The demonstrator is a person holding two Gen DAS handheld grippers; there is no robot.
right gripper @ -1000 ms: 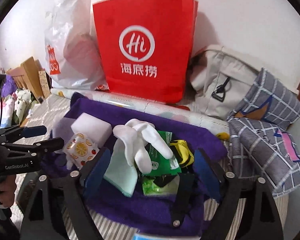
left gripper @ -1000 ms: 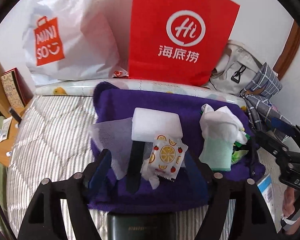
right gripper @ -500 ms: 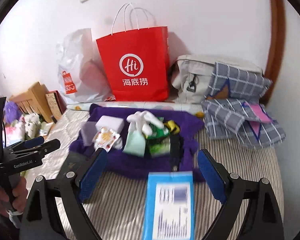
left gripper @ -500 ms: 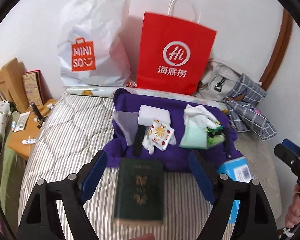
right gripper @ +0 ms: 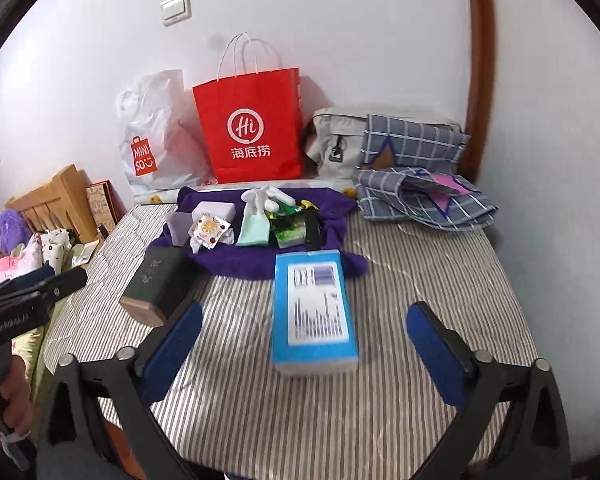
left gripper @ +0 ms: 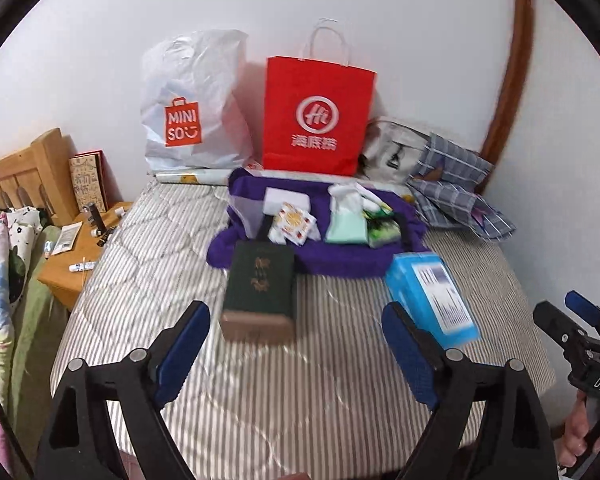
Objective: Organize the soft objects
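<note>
A: Striped mattress [left gripper: 172,280] is filling both views. Purple cloth [right gripper: 260,260] is lying at its far end, below the red paper bag [right gripper: 252,128].

B: Soft items?

A: White sponge [left gripper: 286,200], fruit-print packet [right gripper: 210,230], mint cloth [left gripper: 346,226] are sitting on the purple cloth (white glove on top of the mint one).

B: Boxes?

A: Dark green box [left gripper: 260,280] and blue box [right gripper: 312,308] are lying nearer, on the stripes.

B: Grippers?

A: Left gripper [left gripper: 296,354] and right gripper [right gripper: 304,350] are hanging wide, jaws having just been opening, nothing between them.
</note>
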